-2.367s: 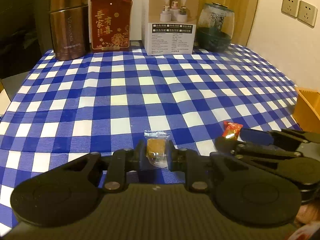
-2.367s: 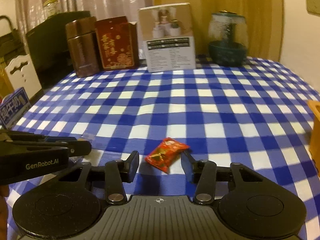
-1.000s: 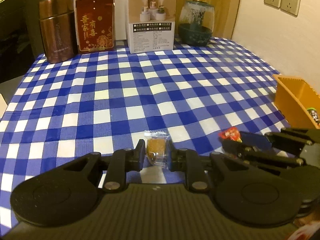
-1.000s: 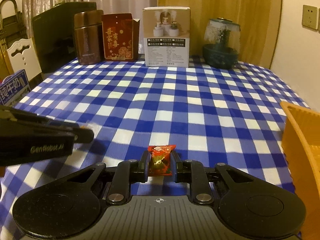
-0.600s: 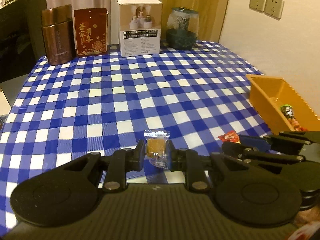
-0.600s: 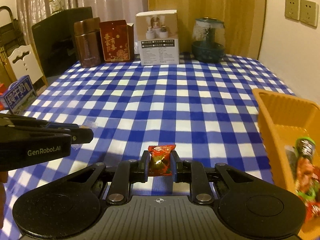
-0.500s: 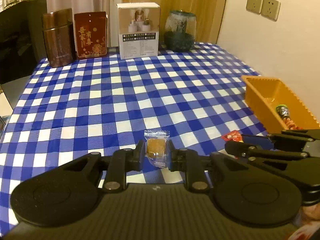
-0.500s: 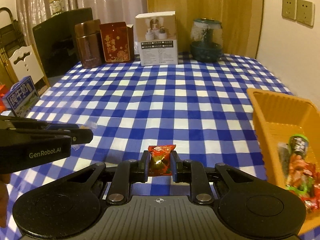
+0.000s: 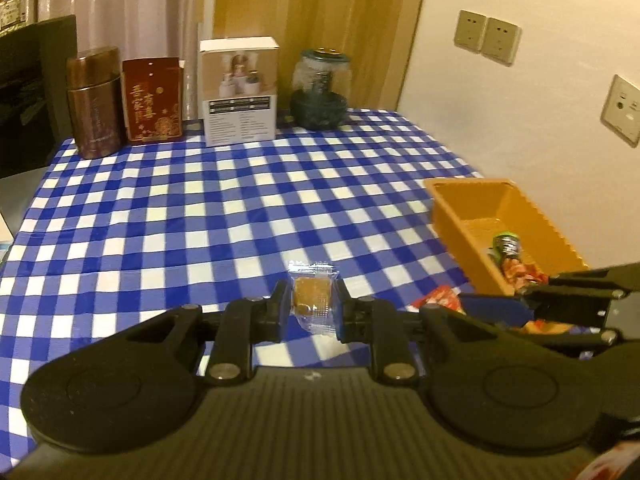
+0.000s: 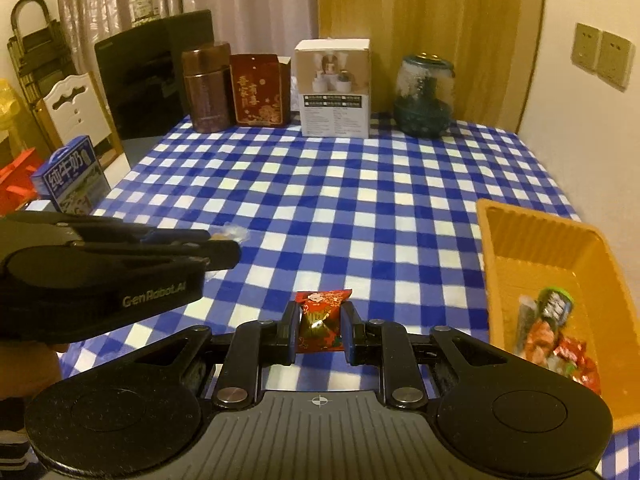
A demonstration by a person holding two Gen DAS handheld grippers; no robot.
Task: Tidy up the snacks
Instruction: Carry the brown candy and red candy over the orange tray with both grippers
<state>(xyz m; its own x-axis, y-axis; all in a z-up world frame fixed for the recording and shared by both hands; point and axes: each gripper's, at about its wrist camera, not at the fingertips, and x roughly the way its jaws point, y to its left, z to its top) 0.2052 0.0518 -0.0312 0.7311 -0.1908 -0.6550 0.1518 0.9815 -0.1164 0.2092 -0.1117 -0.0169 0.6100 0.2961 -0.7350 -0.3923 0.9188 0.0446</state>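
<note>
Checked cloth (image 9: 168,216) is covering the table. Orange bin (image 10: 532,248) is sitting at its right edge, snacks (image 10: 556,336) piled inside. Left gripper (image 9: 312,304) is clamping a clear-wrapped brown snack (image 9: 312,298) above the cloth. Right gripper (image 10: 320,326) is clamping a red candy (image 10: 320,318), just left of the bin.

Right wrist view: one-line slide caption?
Right gripper clamps a red snack packet above the checked tablecloth, orange tray alongside.
</note>
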